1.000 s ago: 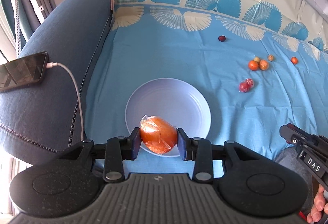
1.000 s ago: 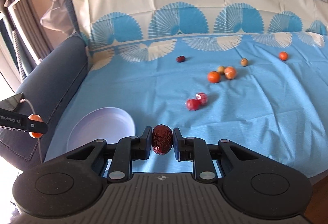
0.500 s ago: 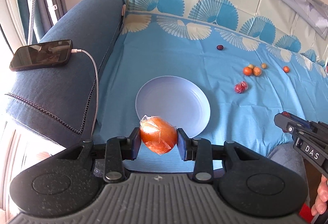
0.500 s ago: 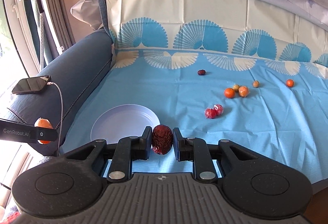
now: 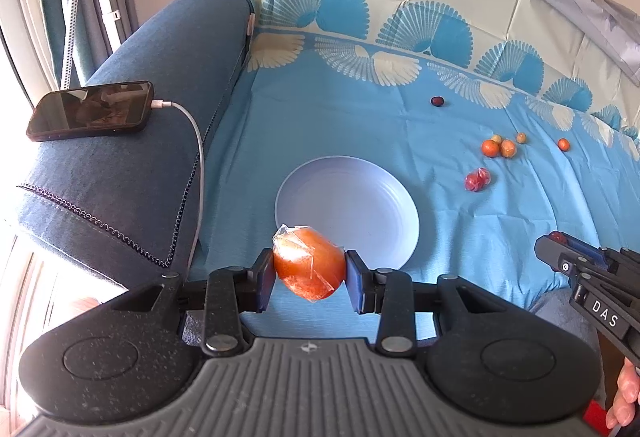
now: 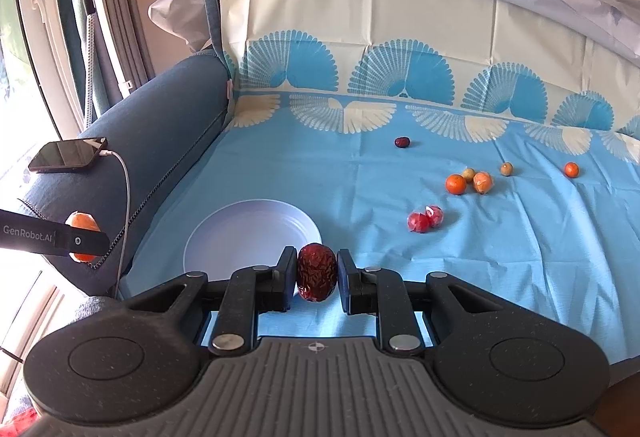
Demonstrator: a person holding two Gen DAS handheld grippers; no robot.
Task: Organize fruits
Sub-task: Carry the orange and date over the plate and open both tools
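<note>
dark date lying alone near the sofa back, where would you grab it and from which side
Grip the dark date across its short middle, coming from above: it lies flat on the blue cloth with its long axis left to right, and nothing stands close to it. Both grippers are already full, so one would need to unload first.

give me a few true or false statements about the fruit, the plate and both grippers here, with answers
1. The left gripper holds a plastic-wrapped orange fruit. True.
2. The right gripper is open with nothing in it. False: its fingers are shut on a dark red date.
3. The plate already holds fruit. False: nothing lies in it.
4. A phone lies on the sofa arm, plugged into a cable. True.
5. Another dark red date lies alone on the blue cloth. True.
</note>
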